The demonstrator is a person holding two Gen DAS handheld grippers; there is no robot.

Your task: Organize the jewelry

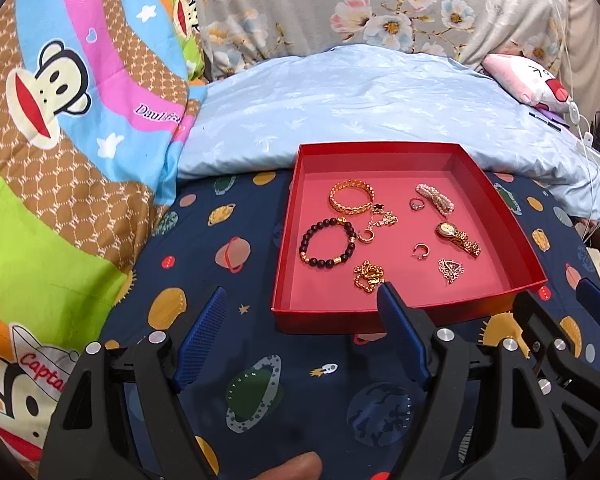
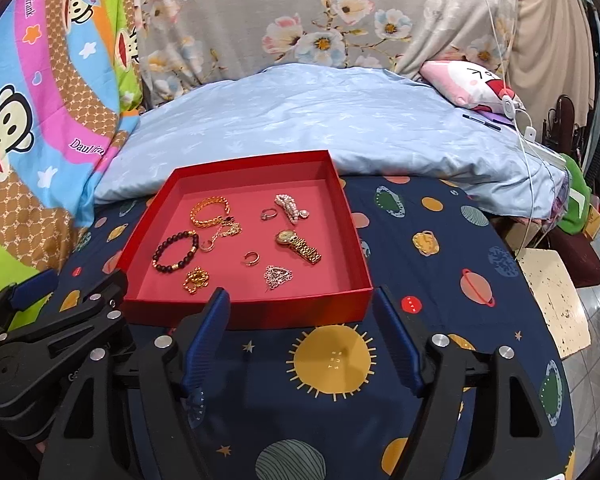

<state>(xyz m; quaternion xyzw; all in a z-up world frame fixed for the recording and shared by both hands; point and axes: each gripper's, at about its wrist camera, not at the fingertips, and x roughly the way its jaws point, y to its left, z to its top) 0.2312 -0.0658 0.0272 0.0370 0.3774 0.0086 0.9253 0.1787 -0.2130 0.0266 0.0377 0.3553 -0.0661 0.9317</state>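
Tray (image 1: 495,194): one
Bracelets: three — gold (image 1: 351,196), beaded (image 1: 327,243), pearl (image 1: 435,199)
Watch (image 1: 457,238): one
Rings: two (image 1: 415,203), (image 1: 420,251)
Chains: two (image 1: 368,276), (image 1: 383,220)
Brooch (image 1: 451,269): one

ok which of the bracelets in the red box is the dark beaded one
The dark beaded bracelet lies at the left side of the red box, nearer the camera than the gold bangle; the pearl bracelet is pale.

Both wrist views face the red tray (image 1: 499,216) (image 2: 351,216) from nearby.
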